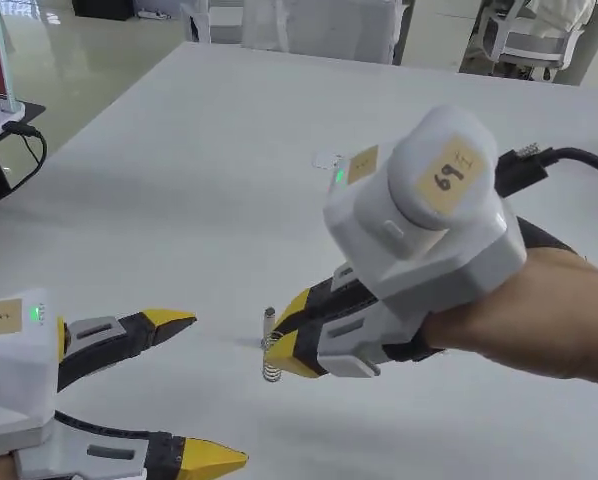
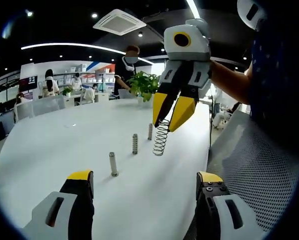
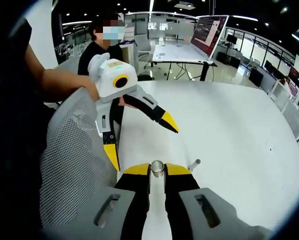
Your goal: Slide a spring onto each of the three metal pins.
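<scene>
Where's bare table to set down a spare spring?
Free: the broad table stretch beyond the pins, toward the far edge. Crowded: the near strip, where the right gripper holds a spring by the pins, open left gripper alongside.

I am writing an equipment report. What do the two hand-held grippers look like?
Both the right gripper and the left gripper have a white boxy housing, black jaws with yellow tips, a yellow sticker and a small green light. The right one also has a rounded white cap with a second yellow sticker bearing a handwritten number, and a black cable leaves its back.
</scene>
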Demonstrator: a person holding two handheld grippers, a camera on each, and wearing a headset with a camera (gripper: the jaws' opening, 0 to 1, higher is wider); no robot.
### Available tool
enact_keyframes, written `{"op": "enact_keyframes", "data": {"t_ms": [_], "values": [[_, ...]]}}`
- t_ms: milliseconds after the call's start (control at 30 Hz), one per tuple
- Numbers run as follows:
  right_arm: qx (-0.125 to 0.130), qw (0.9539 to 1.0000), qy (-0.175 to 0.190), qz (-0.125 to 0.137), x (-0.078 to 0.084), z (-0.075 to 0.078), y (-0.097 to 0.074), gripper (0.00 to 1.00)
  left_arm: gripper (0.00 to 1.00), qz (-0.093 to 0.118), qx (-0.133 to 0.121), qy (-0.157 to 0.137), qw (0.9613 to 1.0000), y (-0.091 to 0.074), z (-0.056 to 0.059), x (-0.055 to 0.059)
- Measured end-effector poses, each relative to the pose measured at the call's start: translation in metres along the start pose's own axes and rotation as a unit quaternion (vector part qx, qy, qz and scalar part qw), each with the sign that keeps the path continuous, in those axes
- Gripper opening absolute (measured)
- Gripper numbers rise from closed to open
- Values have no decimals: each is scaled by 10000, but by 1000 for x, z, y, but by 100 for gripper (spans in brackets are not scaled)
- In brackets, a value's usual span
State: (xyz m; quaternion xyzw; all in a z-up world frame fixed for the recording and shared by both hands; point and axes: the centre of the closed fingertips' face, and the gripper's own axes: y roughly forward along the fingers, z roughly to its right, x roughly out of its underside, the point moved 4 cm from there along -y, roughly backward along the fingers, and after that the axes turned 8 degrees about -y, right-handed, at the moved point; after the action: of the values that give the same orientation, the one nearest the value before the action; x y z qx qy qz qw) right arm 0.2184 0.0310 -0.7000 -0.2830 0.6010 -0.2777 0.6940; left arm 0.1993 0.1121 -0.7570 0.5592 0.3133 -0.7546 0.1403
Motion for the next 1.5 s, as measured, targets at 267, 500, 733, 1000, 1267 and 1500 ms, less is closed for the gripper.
{"op": "enact_keyframes", "data": {"t_ms": [267,500,733,1000,1267,1500], "values": [[288,9994,190,104,1,17,-4,7,81,25,-8,-26,10000,0,-1,0],[662,9970,343,210,1,37,-7,8,81,54,-8,-27,10000,-1,-3,-1],[920,9945,420,282,-2,52,-4,8,80,73,-10,-3,10000,-1,-3,-2],[933,9937,568,249,1,67,7,8,79,55,7,10,10000,0,-3,-1],[843,9938,712,168,3,74,19,8,79,36,24,43,10000,1,-1,-2],[770,9941,756,59,7,79,29,8,79,36,22,53,10000,2,1,-3]]}}
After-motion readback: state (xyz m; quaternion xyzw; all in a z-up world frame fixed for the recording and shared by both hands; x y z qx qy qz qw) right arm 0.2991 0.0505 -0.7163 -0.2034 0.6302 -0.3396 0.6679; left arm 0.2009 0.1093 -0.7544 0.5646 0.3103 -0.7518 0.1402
